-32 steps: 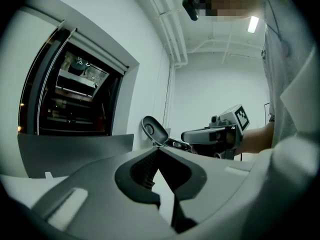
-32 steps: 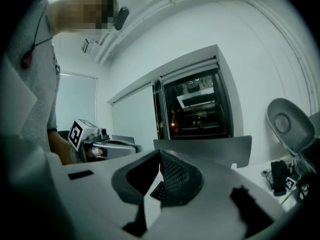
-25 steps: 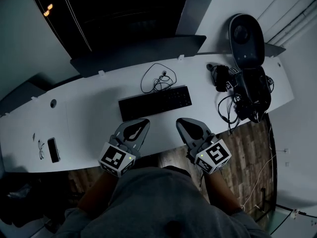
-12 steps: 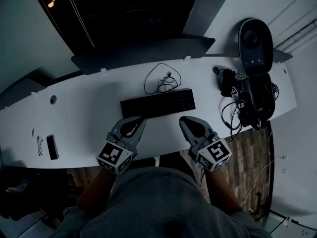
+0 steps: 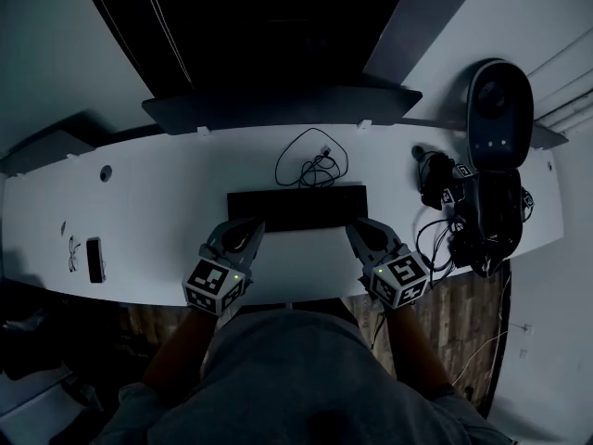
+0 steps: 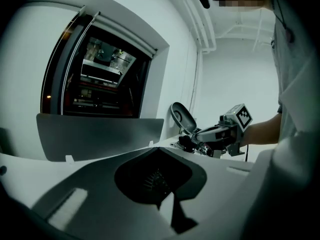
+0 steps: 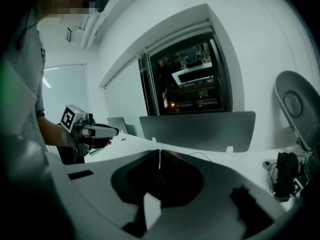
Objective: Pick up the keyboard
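Observation:
A black keyboard (image 5: 296, 206) lies flat on the white desk (image 5: 157, 211), straight ahead of me. My left gripper (image 5: 252, 227) is shut, its tip at the keyboard's near left corner. The right gripper (image 5: 358, 227) is shut too, with its tip at the near right corner. Whether either tip touches the keyboard I cannot tell. In the left gripper view the closed jaws (image 6: 152, 150) fill the lower frame and the right gripper (image 6: 222, 131) shows beyond. In the right gripper view the closed jaws (image 7: 159, 152) hide the keyboard, and the left gripper (image 7: 92, 130) shows at the left.
A coiled cable (image 5: 315, 165) lies just behind the keyboard. A dark phone (image 5: 94, 260) and glasses (image 5: 72, 254) sit at the desk's left. Black devices with tangled cables (image 5: 473, 213) and a grey oval object (image 5: 500, 100) crowd the right end. A grey divider panel (image 5: 278, 109) lines the back.
Both grippers have moved forward and down from the desk's near edge to the keyboard's near corners. Their jaws stayed shut.

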Tool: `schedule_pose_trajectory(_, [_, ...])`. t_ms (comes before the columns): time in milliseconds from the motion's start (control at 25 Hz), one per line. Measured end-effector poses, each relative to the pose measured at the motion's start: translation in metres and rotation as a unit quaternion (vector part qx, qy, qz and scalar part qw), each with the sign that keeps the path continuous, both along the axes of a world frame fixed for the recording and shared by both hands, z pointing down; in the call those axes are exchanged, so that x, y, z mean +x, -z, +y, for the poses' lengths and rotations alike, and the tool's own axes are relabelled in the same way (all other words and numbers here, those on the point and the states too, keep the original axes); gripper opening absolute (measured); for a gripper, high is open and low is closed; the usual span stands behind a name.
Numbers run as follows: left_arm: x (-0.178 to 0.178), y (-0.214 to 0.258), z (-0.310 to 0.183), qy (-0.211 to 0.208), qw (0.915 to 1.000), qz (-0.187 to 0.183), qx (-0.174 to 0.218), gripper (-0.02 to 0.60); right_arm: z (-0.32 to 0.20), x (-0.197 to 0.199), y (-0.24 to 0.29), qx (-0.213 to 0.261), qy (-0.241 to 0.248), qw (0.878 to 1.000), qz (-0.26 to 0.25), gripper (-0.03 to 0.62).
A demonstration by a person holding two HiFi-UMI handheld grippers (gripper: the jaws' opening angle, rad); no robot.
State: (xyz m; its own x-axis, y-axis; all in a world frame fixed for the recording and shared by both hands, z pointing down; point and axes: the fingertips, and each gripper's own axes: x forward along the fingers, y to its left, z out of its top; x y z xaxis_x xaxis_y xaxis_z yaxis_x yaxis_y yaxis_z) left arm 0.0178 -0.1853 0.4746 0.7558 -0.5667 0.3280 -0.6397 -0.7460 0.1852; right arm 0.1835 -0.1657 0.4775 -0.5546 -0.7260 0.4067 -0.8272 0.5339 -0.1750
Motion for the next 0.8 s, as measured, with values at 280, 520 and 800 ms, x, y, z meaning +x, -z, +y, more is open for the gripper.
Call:
schedule_pose_trajectory(280, [-0.021,-0.046,-0.029,0.064,0.9962,-0.025,-0.055,0.009,-0.031,0.043,-0.048,-0.052,-0.017,0.998,0.020,0.017])
schedule_pose_trajectory(520, [-0.040,-0.088,-0.050,0.101,0.9887,-0.050,-0.099,0.023,-0.052,0.071,-0.092,-0.102,-0.028,0.994,0.037,0.017])
schedule_pose_trajectory(800, [-0.063,-0.137,-0.069,0.129,0.9764,-0.082,-0.153,0.045,-0.070,0.096,-0.142,-0.155,-0.037,0.986,0.054,0.017])
